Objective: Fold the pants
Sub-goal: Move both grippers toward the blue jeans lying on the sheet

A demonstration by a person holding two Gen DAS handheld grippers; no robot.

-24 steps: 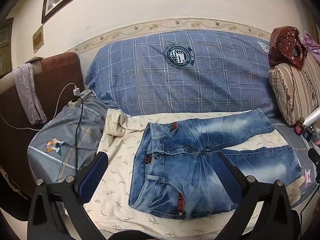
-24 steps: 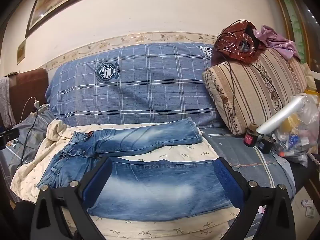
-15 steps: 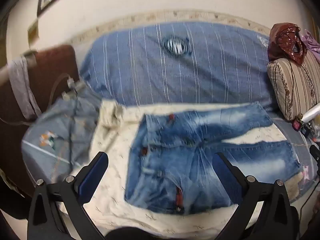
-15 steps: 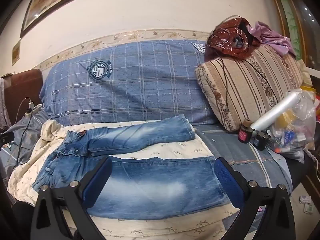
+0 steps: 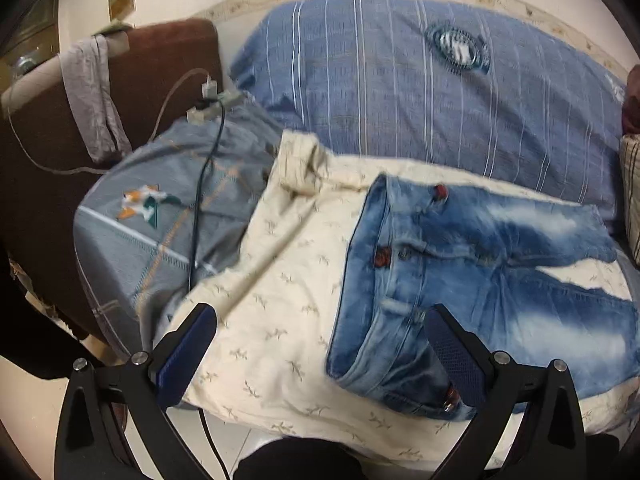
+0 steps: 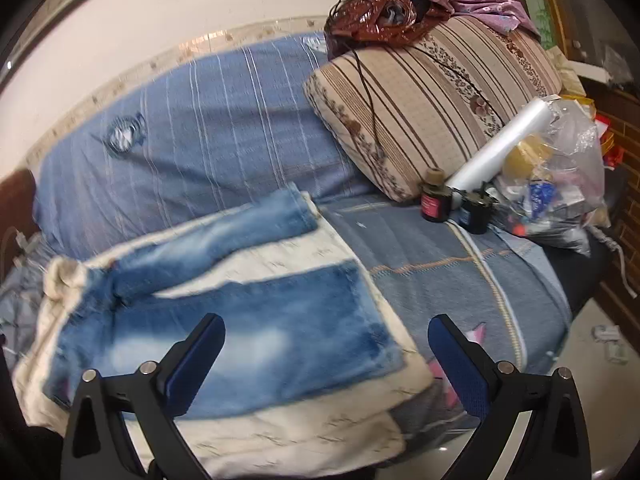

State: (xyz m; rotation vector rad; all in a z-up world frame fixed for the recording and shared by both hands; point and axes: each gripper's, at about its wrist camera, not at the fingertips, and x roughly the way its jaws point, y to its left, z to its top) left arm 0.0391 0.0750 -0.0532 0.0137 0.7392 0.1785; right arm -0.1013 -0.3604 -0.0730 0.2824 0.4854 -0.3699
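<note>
Both claws hang wide and empty at the near edge of the bed, the left claw (image 5: pixel 320 354) just short of the waistband of the jeans (image 5: pixel 460 280), the right claw (image 6: pixel 326 354) over the hem of the near leg. The jeans (image 6: pixel 240 320) lie face up and unfolded on a cream sheet (image 5: pixel 280 312) spread across the bed, waist to the person's left, the two legs splayed apart to the right, the far leg angling toward the blue plaid bolster (image 5: pixel 420 88).

The risks look plain enough. A claw closing low at the waistband or hem may pinch the loose cream sheet with the denim and drag it into the fold. With the legs spread in a V, a fold that lifts only the near leg may land crooked on the far one. Both views are blurred, so the exact edge of the hem is hard to place.

Beyond the hem, two small dark bottles (image 6: pixel 434 200) and a clear bag of clutter (image 6: pixel 560 184) sit by the striped pillow (image 6: pixel 432 104); a wide sweep to the right could knock them. On the left a black cable (image 5: pixel 200 216) trails over the grey cover, apart from the jeans.
</note>
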